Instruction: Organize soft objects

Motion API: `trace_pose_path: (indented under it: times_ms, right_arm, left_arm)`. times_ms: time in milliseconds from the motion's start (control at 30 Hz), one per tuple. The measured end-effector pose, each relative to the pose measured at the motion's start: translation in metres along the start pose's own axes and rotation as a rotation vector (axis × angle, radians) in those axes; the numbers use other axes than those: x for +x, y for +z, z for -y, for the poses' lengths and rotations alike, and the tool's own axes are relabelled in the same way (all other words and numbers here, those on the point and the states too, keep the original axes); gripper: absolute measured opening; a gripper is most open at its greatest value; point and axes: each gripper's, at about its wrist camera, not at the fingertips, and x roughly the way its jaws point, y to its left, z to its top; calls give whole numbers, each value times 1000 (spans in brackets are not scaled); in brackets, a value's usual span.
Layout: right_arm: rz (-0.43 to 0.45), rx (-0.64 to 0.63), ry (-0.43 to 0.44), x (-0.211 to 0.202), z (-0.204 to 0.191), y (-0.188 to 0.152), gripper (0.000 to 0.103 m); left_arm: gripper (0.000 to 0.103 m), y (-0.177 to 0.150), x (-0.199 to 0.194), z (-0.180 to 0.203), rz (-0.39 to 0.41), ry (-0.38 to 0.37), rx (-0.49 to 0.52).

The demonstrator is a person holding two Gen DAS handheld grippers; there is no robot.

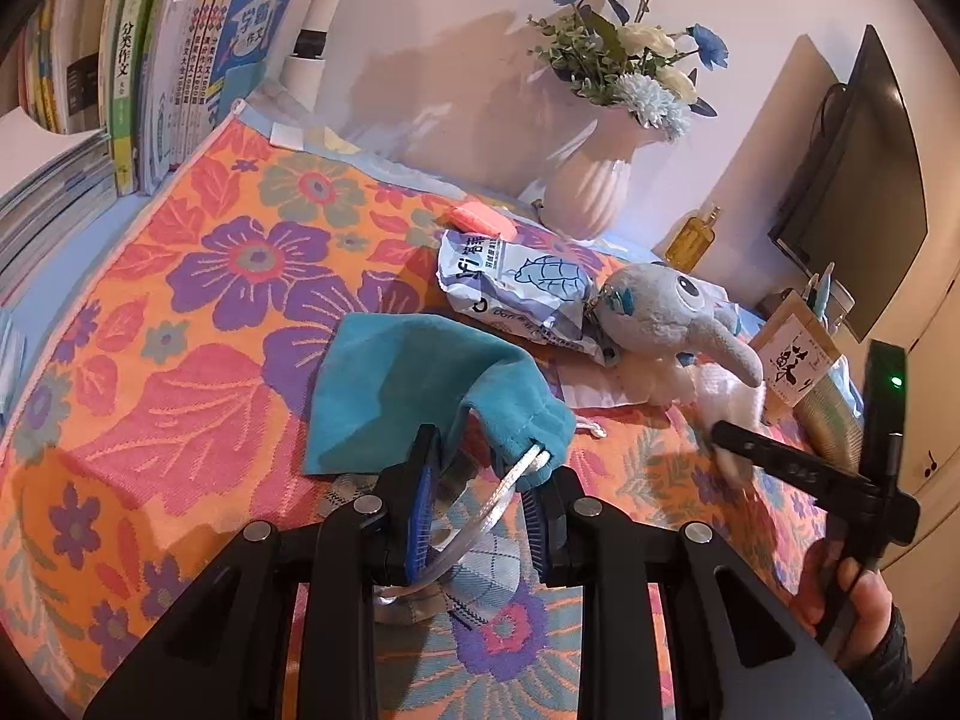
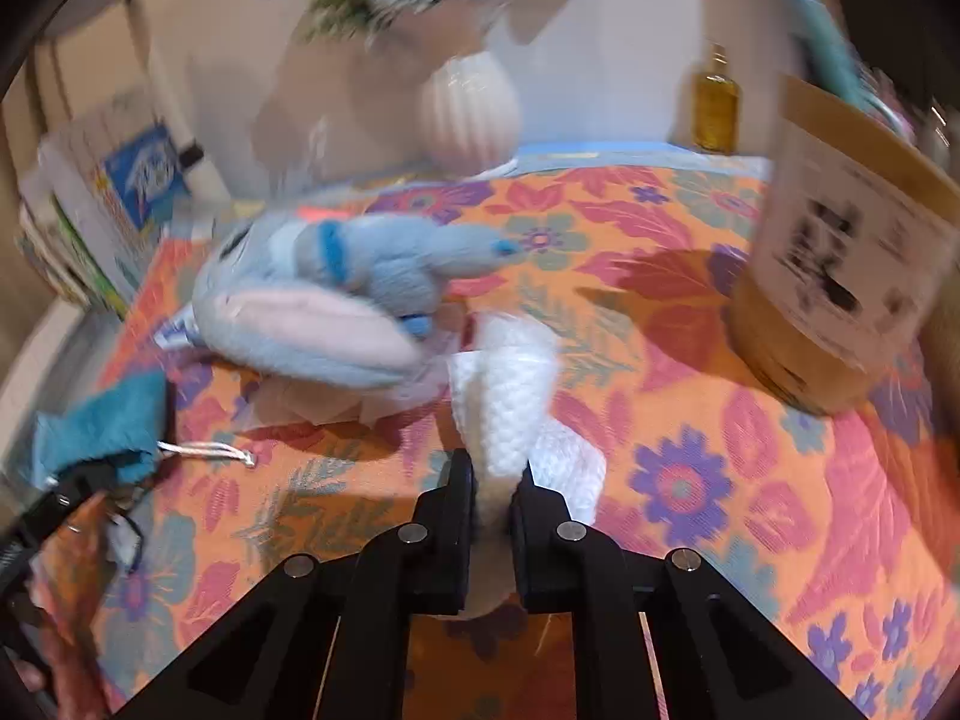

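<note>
Teal velvet drawstring pouch is seen lying on the orange floral woven cloth, its mouth end lifted at the left gripper. The blue-padded jaws are drawn nearly together on the pouch's mouth and its white cord; what exactly is pinched, cord or hem, cannot be told. A grey checked fabric piece is spread beneath the jaws. Further back a crumpled pale-blue printed packet and a grey-blue plush elephant are lying touching one another. The pouch mouth is best held steady and open, not tugged, so that something can be fed in.

From the right wrist, the view is motion-blurred. The right gripper is pressed together on a white knobbly knitted cloth, which is gripped at its near end and trails away toward the plush elephant. A brown cardboard canister with a printed label stands well to the right. The pouch is seen at the far left edge.

Judged as the step in hand: the white cloth is to be lifted and carried toward the pouch. A clean lift is advised, as the cloth's far end lies touching or under the elephant and could drag it. A bunched grip would be safer than a corner pinch.
</note>
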Motion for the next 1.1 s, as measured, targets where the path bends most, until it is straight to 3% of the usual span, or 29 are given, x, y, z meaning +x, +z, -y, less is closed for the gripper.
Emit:
trace_pose_path:
  times_ms: [167, 367, 733, 867, 900, 933, 967, 1000, 1033, 1100]
  right_arm:
    - [70, 15, 115, -38, 12, -13, 10]
    - [112, -5, 105, -70, 22, -26, 10]
    - [170, -1, 107, -97, 34, -29, 10]
    - [160, 18, 102, -99, 43, -31, 10]
    - [157, 26, 98, -99, 46, -32, 10]
    - [154, 32, 94, -99, 49, -33, 10]
    - [148, 40, 94, -99, 52, -34, 10]
    - [143, 46, 96, -99, 55, -34, 10]
    - [138, 51, 98, -98, 57, -35, 10]
    - [131, 55, 98, -98, 61, -36, 10]
  left_arm:
    - [23, -1, -3, 3, 16, -12, 19]
    - [21, -2, -13, 18, 71, 14, 66]
    - [18, 7, -53, 66, 152, -82, 111]
    - [19, 10, -58, 82, 140, -127, 142]
    - [25, 7, -51, 85, 90, -161, 161]
    - [45, 5, -46, 88, 53, -166, 170]
    - [58, -3, -34, 90, -16, -144, 177]
    - [82, -10, -27, 90, -55, -116, 177]
    - [88, -19, -21, 91, -79, -85, 173]
    - [88, -32, -18, 89, -121, -91, 157]
